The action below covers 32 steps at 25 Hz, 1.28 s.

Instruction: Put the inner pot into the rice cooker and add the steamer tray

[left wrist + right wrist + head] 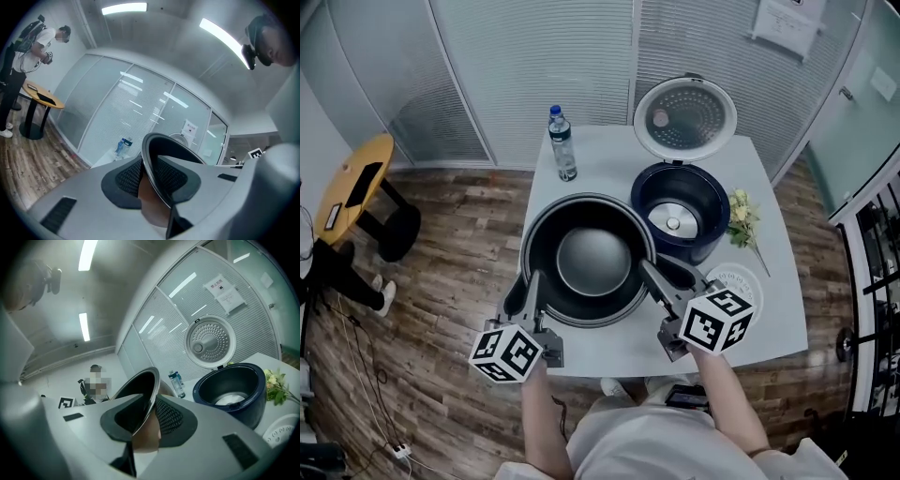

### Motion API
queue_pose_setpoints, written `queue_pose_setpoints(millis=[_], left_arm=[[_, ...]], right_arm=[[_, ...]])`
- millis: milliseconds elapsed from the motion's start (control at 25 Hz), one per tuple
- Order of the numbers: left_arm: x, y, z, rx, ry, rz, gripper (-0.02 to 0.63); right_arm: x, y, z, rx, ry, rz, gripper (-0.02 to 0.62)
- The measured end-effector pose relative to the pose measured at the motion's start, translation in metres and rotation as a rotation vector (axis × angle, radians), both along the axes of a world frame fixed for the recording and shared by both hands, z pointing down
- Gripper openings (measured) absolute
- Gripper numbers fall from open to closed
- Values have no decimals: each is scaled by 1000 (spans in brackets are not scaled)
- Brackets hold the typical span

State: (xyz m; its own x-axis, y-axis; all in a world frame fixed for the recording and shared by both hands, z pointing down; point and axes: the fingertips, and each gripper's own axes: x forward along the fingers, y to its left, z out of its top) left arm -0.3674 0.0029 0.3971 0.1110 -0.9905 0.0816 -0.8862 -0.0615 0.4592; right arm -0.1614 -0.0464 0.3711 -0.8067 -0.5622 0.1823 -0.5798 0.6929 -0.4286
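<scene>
The dark inner pot (591, 258) hangs above the white table (609, 155), held by its rim on both sides. My left gripper (528, 286) is shut on the rim at the left; in the left gripper view the rim (159, 159) runs between the two pads of the left gripper (151, 174). My right gripper (661, 277) is shut on the rim at the right, and the pot's edge (145, 399) sits between its pads. The navy rice cooker (712, 192) stands just right of the pot with its lid (684, 117) up. A white perforated disc (741, 278) lies at the front right.
A water bottle (562, 142) stands at the table's back left. A bunch of flowers (741, 220) lies right of the cooker. A small yellow round table (356, 183) is on the wood floor at far left, and a person (23, 56) stands by it.
</scene>
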Motion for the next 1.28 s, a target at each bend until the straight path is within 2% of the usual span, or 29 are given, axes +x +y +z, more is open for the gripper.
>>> queue_pose_setpoints(millis=[480,1280], left_arm=[[36,-33,-28,31,-40,48,100],[93,-114,-61,71,-66,152,101]], right_arm=[[39,-24,-21,28,-64,56,89],[99,-82,-49,69,-107,163,87]])
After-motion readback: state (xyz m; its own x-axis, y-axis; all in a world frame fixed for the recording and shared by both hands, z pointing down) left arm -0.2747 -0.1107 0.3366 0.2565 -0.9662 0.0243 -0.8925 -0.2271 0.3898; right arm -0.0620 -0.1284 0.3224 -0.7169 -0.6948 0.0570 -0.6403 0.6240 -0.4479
